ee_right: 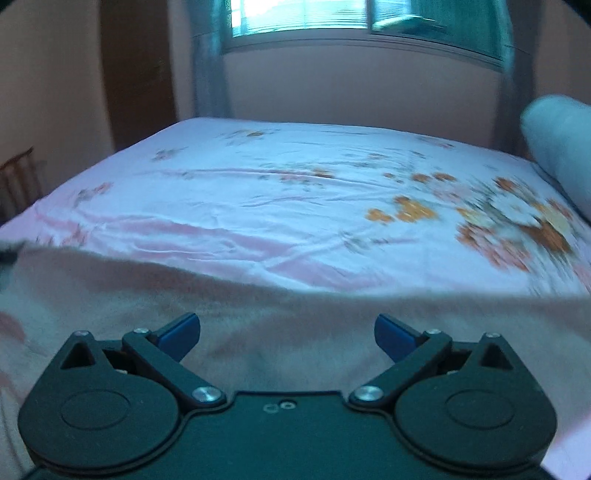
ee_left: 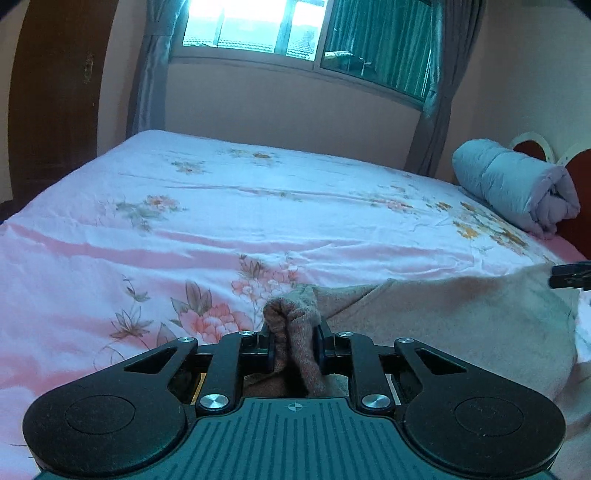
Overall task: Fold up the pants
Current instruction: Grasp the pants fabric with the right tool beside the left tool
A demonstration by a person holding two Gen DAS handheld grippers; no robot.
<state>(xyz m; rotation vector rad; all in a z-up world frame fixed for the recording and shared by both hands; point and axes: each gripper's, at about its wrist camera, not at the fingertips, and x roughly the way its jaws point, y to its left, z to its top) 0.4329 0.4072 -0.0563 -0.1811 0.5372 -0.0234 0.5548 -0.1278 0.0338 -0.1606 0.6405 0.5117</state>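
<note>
Our left tongs are clamped on a bunched corner of the pants, the tan knit squeezed between the black jaws and puckering up above them, while our right tongs stand wide apart, blue pads clear on either side, hovering low over the same cloth with nothing pinched. The pants lie along the near edge of the bed, spread across the pink flowered sheet, their far edge running as a soft line across both views; in the left view the tip of the right tongs shows at the far right, above the cloth. We judge the fold barely begun: one corner is taken, the other is yet to be caught. To do this step well, we should bring the right tongs down onto the matching corner or waistband edge, close on both layers rather than the top one alone, and take a bite about as deep as the left has. Then both ends can rise together, level, so the cloth hangs straight and does not twist. The right view is blurred, so we cannot tell exactly which edge lies under the pads. A rolled quilt sits well apart at the headboard, under the window.
</note>
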